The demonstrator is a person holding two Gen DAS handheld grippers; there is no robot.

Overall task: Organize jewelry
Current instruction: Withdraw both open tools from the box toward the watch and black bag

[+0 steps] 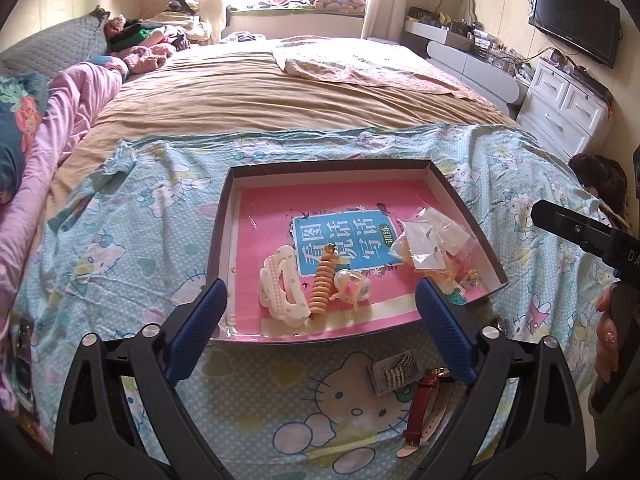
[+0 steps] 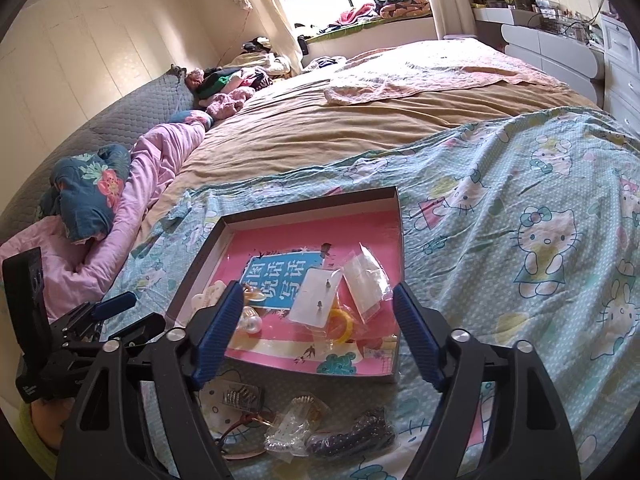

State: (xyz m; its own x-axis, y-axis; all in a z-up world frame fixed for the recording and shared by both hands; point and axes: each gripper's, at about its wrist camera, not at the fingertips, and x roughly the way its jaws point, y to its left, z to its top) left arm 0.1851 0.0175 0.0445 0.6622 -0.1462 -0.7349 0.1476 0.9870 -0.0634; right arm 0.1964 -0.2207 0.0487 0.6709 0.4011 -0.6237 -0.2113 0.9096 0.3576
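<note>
A shallow dark box (image 1: pixel 230 216) (image 2: pixel 394 216) with a pink lining lies on the Hello Kitty sheet. In it are a white hair claw (image 1: pixel 278 290), an orange beaded piece (image 1: pixel 322 282), a clear pink-centred trinket (image 1: pixel 352 286) and earring bags (image 1: pixel 430 246) (image 2: pixel 340 296). My left gripper (image 1: pixel 320 310) is open and empty at the box's near edge. My right gripper (image 2: pixel 318 314) is open and empty above the box's near side. On the sheet before the box lie a rhinestone clip (image 1: pixel 394 372) (image 2: pixel 240 394), a red strap watch (image 1: pixel 420 408), a clear bag (image 2: pixel 294 426) and dark beads (image 2: pixel 354 434).
The brown bedspread (image 1: pixel 280 92) stretches beyond the sheet. Pink and floral bedding (image 1: pixel 60 120) is piled at the left. A white dresser (image 1: pixel 560 108) and a wall TV (image 1: pixel 574 20) stand at the right. The other gripper's body shows at the right edge (image 1: pixel 580 232) and at the left (image 2: pixel 80 332).
</note>
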